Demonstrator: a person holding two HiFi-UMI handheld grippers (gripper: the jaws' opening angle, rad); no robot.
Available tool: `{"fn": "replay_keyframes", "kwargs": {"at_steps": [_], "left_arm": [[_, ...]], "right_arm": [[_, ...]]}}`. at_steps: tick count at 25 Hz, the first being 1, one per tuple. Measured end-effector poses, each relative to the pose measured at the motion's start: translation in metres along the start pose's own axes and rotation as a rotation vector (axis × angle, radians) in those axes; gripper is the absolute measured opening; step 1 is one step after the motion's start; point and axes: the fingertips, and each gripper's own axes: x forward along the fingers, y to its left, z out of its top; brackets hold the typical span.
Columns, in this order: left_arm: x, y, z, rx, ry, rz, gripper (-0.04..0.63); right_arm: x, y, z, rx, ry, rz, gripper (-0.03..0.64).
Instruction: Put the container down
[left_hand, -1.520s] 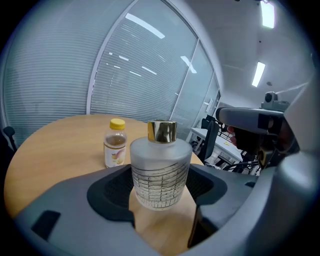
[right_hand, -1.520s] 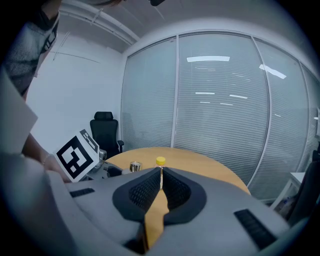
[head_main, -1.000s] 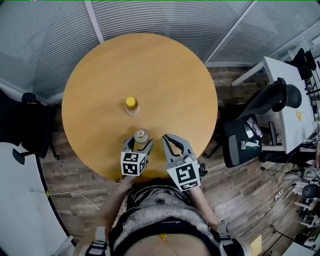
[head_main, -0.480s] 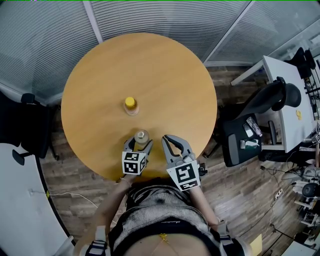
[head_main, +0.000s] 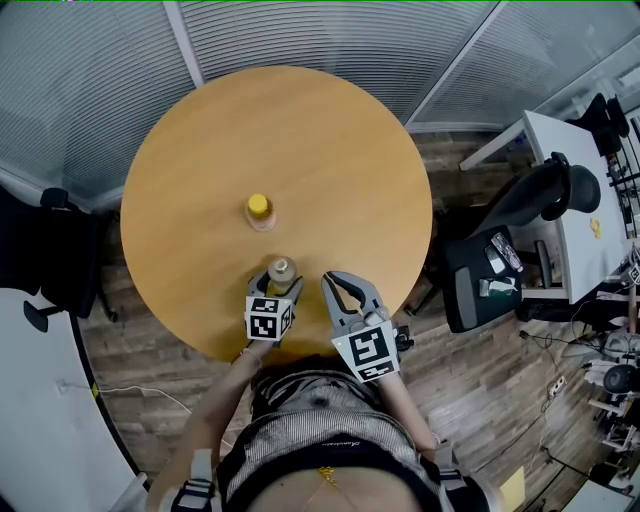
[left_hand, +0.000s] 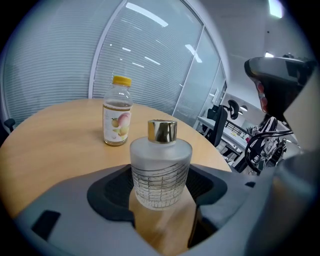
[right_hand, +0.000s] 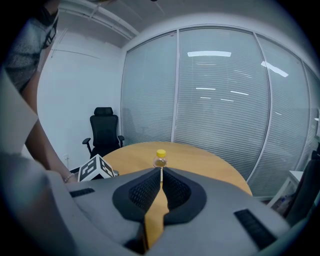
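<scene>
A frosted glass container (head_main: 281, 270) with a gold cap stands near the near edge of the round wooden table (head_main: 330, 150). My left gripper (head_main: 279, 286) has its jaws on both sides of it. In the left gripper view the container (left_hand: 161, 170) fills the gap between the pads, and the left gripper (left_hand: 161, 192) is shut on it. Its base sits low against the tabletop; I cannot tell whether it touches. My right gripper (head_main: 341, 287) is just to the right, shut and empty, and its pads (right_hand: 150, 192) meet.
A small bottle with a yellow cap (head_main: 259, 211) stands upright near the table's middle, beyond the container (left_hand: 117, 118). Black office chairs (head_main: 545, 200) and a white desk (head_main: 585, 190) are to the right; another chair (head_main: 45, 250) is on the left. Glass walls with blinds lie behind.
My left gripper's marker cube has shifted slightly forward toward the container. The container, the yellow-capped bottle and the right gripper have stayed in place.
</scene>
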Motion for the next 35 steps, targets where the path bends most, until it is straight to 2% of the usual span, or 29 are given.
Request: {"fn": "replay_keyframes", "kwargs": {"at_steps": [35], "left_arm": [[0.023, 0.004, -0.016, 0.079, 0.053, 0.014, 0.327]], "right_arm": [[0.001, 0.001, -0.006, 0.007, 0.023, 0.011, 0.025]]}}
